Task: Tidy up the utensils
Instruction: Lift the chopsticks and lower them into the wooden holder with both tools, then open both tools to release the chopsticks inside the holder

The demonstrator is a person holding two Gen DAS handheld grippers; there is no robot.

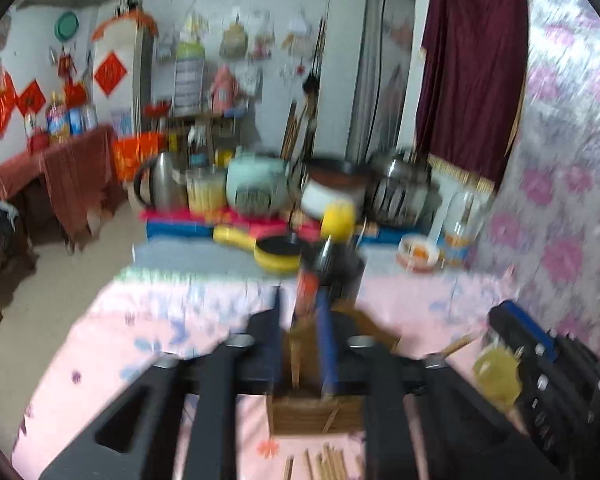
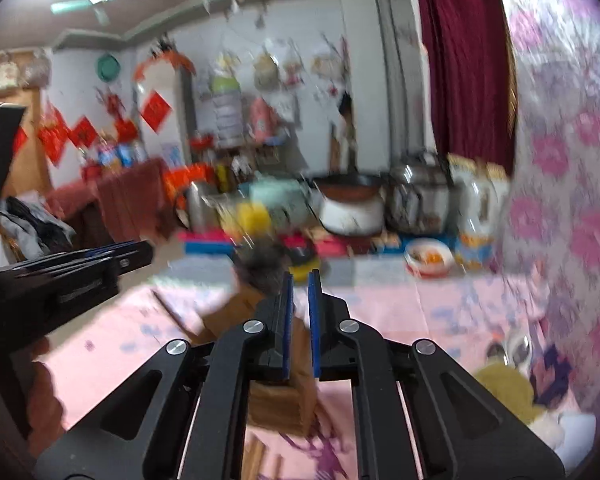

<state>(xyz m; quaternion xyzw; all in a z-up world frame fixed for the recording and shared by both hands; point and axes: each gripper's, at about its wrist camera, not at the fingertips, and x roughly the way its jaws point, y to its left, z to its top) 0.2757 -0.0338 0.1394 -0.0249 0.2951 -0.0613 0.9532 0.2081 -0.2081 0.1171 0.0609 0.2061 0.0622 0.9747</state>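
We see a table under a pink flowered cloth [image 1: 172, 320]. On it stand a wooden box [image 1: 312, 414], loose chopsticks [image 1: 328, 464] in front of it, a yellow pan [image 1: 276, 254], and a bowl of food [image 1: 418, 256] by the wall.

Both wrist cameras look forward and slightly down along their claws, close over the pink-clothed table [image 1: 172, 320], sharing the wooden box [image 2: 284, 400] and cookware at twelve o'clock

I've got the wooden utensil box [image 1: 314, 416] upright on the pink cloth, w/ loose chopsticks [image 1: 328, 462] lying just in front, pretty blurry tho.
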